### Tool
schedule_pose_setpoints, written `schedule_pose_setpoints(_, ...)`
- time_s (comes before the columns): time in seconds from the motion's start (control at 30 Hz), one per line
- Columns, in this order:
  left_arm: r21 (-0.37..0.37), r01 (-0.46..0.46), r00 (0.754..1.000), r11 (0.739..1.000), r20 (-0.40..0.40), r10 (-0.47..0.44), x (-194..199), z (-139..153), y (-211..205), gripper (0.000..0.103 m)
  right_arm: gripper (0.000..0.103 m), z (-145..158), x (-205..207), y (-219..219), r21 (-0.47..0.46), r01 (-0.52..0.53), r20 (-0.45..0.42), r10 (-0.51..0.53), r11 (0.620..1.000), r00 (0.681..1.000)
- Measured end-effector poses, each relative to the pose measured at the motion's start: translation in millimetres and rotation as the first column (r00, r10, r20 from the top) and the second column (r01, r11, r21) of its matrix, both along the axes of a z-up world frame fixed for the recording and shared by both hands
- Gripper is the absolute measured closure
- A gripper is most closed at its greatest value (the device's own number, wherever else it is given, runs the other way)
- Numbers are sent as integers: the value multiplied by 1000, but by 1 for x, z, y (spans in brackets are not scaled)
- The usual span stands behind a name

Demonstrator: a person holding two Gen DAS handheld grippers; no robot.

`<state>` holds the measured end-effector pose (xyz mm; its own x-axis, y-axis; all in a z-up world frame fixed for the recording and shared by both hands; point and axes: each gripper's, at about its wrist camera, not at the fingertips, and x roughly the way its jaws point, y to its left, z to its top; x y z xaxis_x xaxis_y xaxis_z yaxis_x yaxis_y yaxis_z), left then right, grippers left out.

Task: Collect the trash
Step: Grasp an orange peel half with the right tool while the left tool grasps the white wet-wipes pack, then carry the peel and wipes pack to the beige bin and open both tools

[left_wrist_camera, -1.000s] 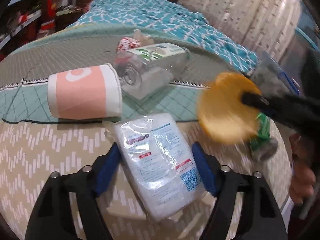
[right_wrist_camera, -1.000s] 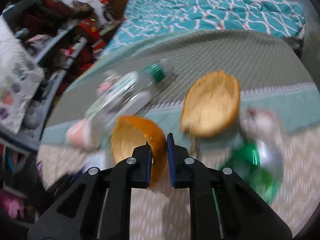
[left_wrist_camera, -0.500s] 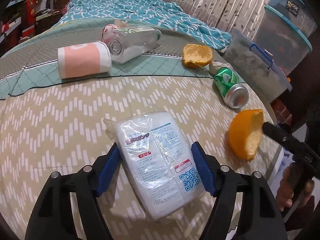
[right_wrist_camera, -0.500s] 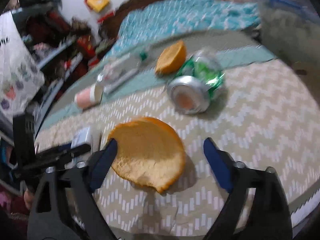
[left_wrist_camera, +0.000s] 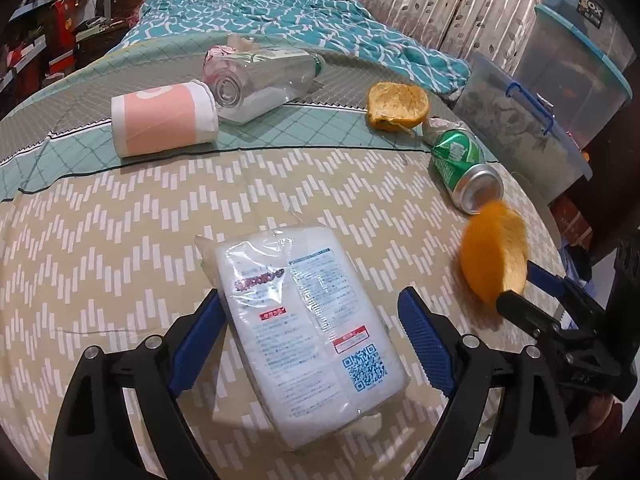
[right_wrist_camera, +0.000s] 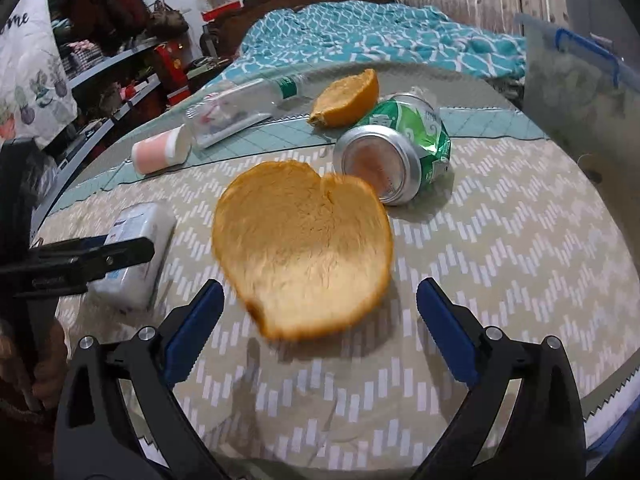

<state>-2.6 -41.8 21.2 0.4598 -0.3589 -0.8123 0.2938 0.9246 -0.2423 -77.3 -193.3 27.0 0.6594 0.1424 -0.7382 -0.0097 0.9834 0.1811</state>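
My left gripper [left_wrist_camera: 312, 338] is open around a white plastic tissue pack [left_wrist_camera: 308, 324] that lies on the patterned cloth; its jaws stand apart from the pack's sides. My right gripper [right_wrist_camera: 318, 326] is open, with an orange peel half [right_wrist_camera: 304, 248] between and just beyond its jaws, blurred, above or on the cloth. That peel shows in the left wrist view [left_wrist_camera: 494, 254] at the right gripper's fingertips [left_wrist_camera: 508, 300]. A second peel half [left_wrist_camera: 398, 106], a dented green can [left_wrist_camera: 464, 168], a clear plastic bottle [left_wrist_camera: 264, 82] and a pink paper cup [left_wrist_camera: 164, 120] lie farther back.
The round table [left_wrist_camera: 100, 240] has a beige zigzag cloth with a teal band at the back. A clear storage bin [left_wrist_camera: 528, 120] stands to the right past the table edge. A bed with a teal blanket [right_wrist_camera: 360, 36] lies behind, cluttered shelves [right_wrist_camera: 100, 72] to the left.
My right gripper went from shut on the orange peel to open, and the peel now sits free between its jaws near the table's right edge. The left gripper stayed open around the tissue pack.
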Motion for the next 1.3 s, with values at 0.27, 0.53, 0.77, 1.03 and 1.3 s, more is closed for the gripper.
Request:
schedule_pose_setpoints(0.27,29,2,1000,1000,1,-2,-1,-2,-6,20,7,-6,10,21,-70,-26,-6,26,997,1000)
schedule_pose_setpoints(0.53,27,23,1000,999,12,-24,-3,0,-4,38,47,1,7,19,-70,-11,37,13,998,999)
schedule_pose_setpoints(0.77,-60,135,991,989,11,-134,-6,14,-28,40,61,11,-17,-14,26,67,69,-69,997,995)
schedule_pose_setpoints(1.03,-93,341,937,935,-46,-347,2,18,-121,40,62,10,-48,-86,130,225,113,-239,966,964)
schedule_pose_setpoints(1.3,-106,552,827,827,-57,-559,18,25,-257,39,62,8,-65,-193,230,396,124,-431,889,894)
